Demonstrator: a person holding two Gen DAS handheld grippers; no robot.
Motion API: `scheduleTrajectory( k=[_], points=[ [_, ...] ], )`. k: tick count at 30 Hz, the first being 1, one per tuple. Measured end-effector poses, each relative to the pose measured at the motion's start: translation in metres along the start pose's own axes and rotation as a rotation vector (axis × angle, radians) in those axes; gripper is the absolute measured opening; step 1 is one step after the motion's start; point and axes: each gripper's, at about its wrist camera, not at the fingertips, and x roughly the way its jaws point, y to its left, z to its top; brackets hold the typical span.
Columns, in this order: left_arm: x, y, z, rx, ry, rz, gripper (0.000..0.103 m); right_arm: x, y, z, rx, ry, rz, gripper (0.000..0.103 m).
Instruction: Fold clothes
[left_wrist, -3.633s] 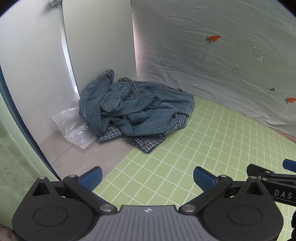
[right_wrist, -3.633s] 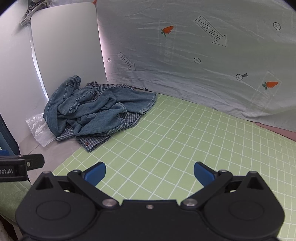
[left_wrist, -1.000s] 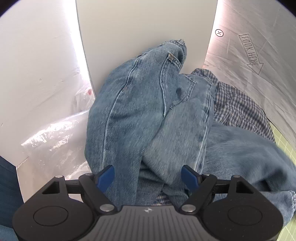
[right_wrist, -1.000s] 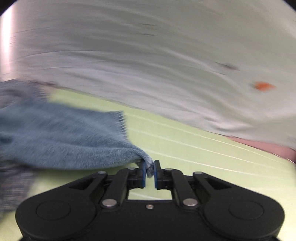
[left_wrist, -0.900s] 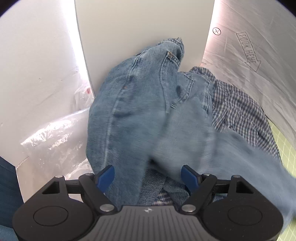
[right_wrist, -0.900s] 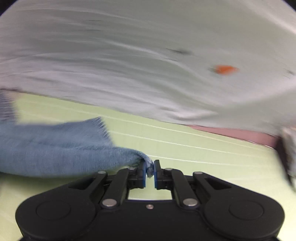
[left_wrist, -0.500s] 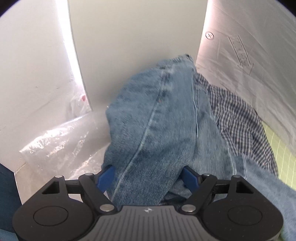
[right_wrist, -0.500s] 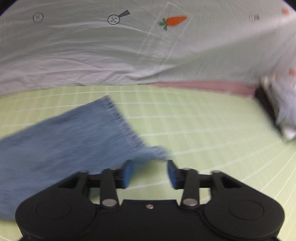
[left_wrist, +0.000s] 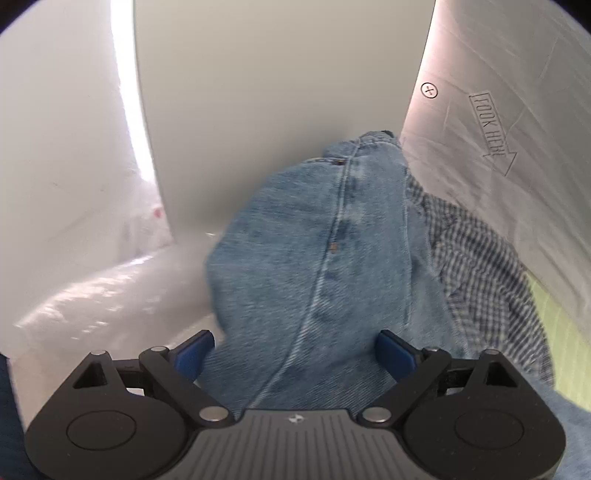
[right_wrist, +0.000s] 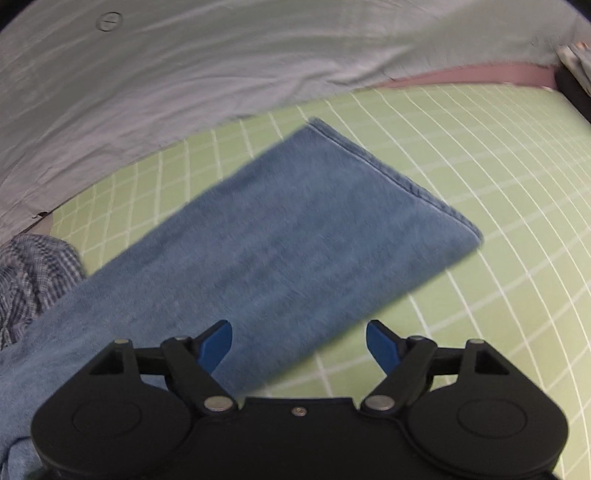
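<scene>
Blue jeans (left_wrist: 325, 258) are bunched against the white panel in the left wrist view, seam running down the middle. My left gripper (left_wrist: 293, 354) is open, its blue pads on either side of the denim without pinching it. In the right wrist view one jeans leg (right_wrist: 295, 229) lies stretched flat across the green grid mat (right_wrist: 498, 184), hem at the far right. My right gripper (right_wrist: 299, 341) is open and empty just above the leg's near edge.
A checked shirt (left_wrist: 480, 258) lies under and right of the jeans; it also shows in the right wrist view (right_wrist: 33, 273). A clear plastic bag (left_wrist: 103, 295) sits left of the pile. A grey printed sheet (right_wrist: 184, 74) hangs behind the mat.
My right gripper pulled the jeans leg out to the right, then opened and let it drop flat on the mat. My left gripper moved in closer around the bunched denim.
</scene>
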Motion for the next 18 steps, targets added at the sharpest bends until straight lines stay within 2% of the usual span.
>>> scheduleTrajectory(
  k=[2,4,6,9,14,18],
  points=[
    [0.005,-0.003,0.002,-0.003,0.017,-0.033,0.041,-0.001,-0.009,-0.001,0.01,0.0,-0.006,0.08],
    [0.001,-0.011,0.002,0.021,0.003,-0.024,0.02,-0.001,-0.019,0.0,0.021,-0.006,-0.014,0.08],
    [-0.009,-0.023,0.001,0.074,-0.031,-0.014,0.015,-0.004,-0.031,0.003,0.033,-0.016,-0.03,0.08],
    [-0.032,-0.042,0.003,0.148,-0.072,-0.067,0.01,-0.012,-0.054,0.008,0.059,-0.046,-0.049,0.08],
    [-0.087,-0.092,-0.003,0.249,-0.157,-0.2,0.006,-0.027,-0.104,0.009,0.115,-0.075,-0.079,0.08],
    [-0.137,-0.147,-0.037,0.361,-0.187,-0.327,0.005,-0.04,-0.15,0.001,0.176,-0.079,-0.08,0.08]
  ],
)
